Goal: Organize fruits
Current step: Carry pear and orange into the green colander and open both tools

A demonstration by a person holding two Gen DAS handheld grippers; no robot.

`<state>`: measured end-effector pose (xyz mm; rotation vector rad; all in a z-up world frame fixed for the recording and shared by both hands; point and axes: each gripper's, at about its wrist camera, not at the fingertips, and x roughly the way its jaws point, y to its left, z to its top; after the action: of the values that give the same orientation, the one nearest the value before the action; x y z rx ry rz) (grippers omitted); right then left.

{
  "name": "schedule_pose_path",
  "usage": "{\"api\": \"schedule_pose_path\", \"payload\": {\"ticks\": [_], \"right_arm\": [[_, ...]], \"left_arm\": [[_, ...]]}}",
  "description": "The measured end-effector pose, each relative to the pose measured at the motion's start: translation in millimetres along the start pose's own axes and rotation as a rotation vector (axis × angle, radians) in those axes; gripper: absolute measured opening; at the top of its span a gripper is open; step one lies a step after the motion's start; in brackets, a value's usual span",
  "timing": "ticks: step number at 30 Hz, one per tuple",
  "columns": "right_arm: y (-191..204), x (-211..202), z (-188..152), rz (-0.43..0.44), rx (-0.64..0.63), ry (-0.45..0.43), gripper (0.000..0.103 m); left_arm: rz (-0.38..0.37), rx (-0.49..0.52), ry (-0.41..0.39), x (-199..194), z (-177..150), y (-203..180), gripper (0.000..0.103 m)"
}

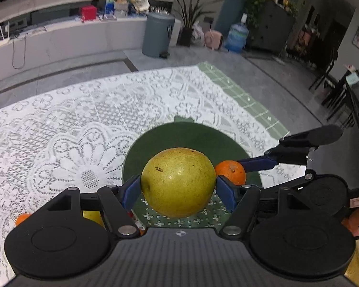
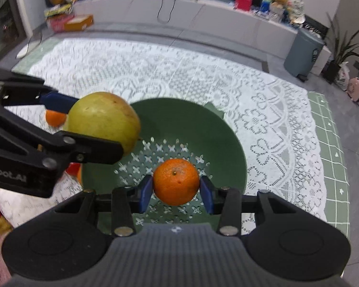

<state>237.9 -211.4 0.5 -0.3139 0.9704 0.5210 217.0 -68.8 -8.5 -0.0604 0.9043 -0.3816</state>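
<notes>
Two fruits are held at once above the green colander bowl. Nearest in the left wrist view, the left gripper is clamped wide on a large yellow-green pear, its blue pads pressed against either flank. In the right wrist view, the right gripper is closed narrowly on an orange mandarin, stem side up, over the perforated floor of the bowl. The two fruits hang just beside each other, the pear nearer the bowl's left rim as seen from the right wrist.

The step in hand is judged to be the lowering of both fruits into the bowl. It would be done well if each fruit were brought close to the perforated floor before the jaws are eased apart, so that neither drops nor rolls. The pear, being heavy and round, is best set down toward the left, with room left for the mandarin; the grippers should be kept from knocking together.

More fruit can be made out on the table at the left: another mandarin behind the pear, and something red beside the bowl.

Under the bowl a white lace cloth is spread over a pale green checked cloth. Farther off, a grey floor, a grey pedal bin, a potted plant, a blue water bottle and a long white counter strewn with small items are seen.
</notes>
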Motion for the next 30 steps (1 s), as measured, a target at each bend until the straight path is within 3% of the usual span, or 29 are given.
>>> {"api": "schedule_pose_path", "payload": {"ticks": [11,30], "right_arm": [[-13,44,12,0.036,-0.057,0.148,0.04],[-13,77,11,0.042,-0.152,0.28,0.041]], "left_arm": [[0.01,0.035,0.13,47,7,9,0.079],[0.07,0.16,0.266,82,11,-3,0.079]]}}
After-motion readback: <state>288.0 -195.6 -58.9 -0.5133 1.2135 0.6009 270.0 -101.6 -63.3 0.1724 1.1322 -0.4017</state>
